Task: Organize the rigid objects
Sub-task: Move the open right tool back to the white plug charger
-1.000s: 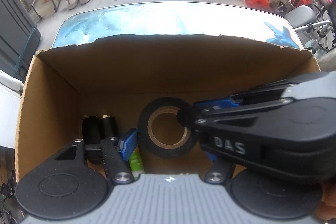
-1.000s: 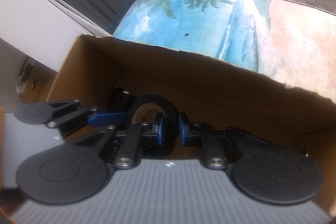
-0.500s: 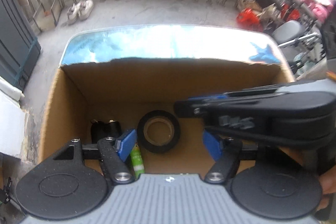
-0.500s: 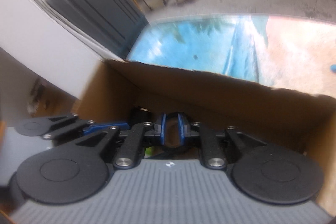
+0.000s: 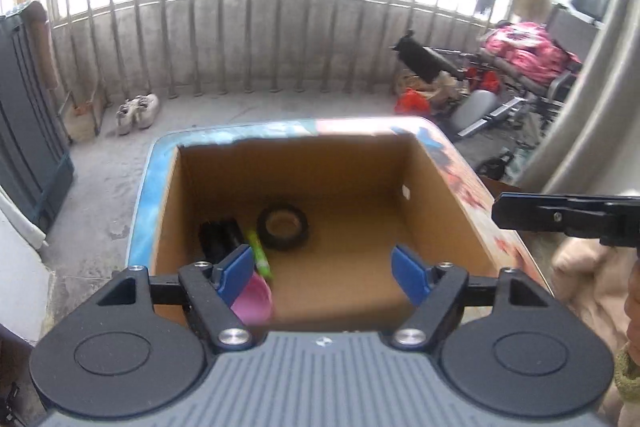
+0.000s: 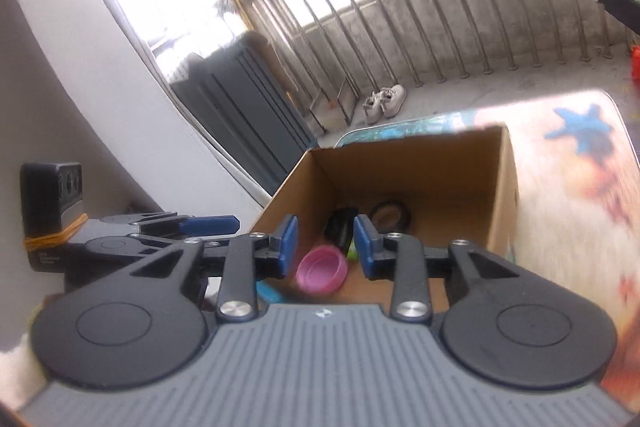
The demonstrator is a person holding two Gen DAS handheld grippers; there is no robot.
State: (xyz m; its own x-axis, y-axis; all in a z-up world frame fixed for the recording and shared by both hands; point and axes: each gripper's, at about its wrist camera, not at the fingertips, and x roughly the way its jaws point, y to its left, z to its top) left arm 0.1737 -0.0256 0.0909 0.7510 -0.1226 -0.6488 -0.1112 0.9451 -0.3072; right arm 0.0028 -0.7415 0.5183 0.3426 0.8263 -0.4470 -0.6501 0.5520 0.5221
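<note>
Both of our tools have pulled up and back out of the open brown cardboard box [image 5: 304, 163] since a second ago, when the right one was pinched on the black roll of tape [image 5: 282, 226] and the left hovered beside it; now the roll lies flat on the box floor toward the far wall, free of both. Our left hand-held gripper [image 5: 323, 269] hangs above the near rim with its blue pads spread wide and widening further, nothing between them; our right hand-held gripper [image 6: 326, 246] is opening too, its pads only partly apart and empty, off to the right of the box. Just left of the roll stand two black cylinders [image 5: 221, 235], a slim green tube [image 5: 259, 253] lies beside them, and a pink plastic bowl [image 6: 322, 269] sits near the front wall, with something turquoise half hidden beneath our right tool. We judge the placing of the tape done and the next fetch about to start. To do it well, we should keep lifting until both sets of fingers clear the cardboard rim before swinging sideways, so that we do not drag the light box across the printed blue and orange desk [image 6: 568, 163]. We should let the right jaws finish opening on the way, and keep our two tools well apart as they turn.
</note>
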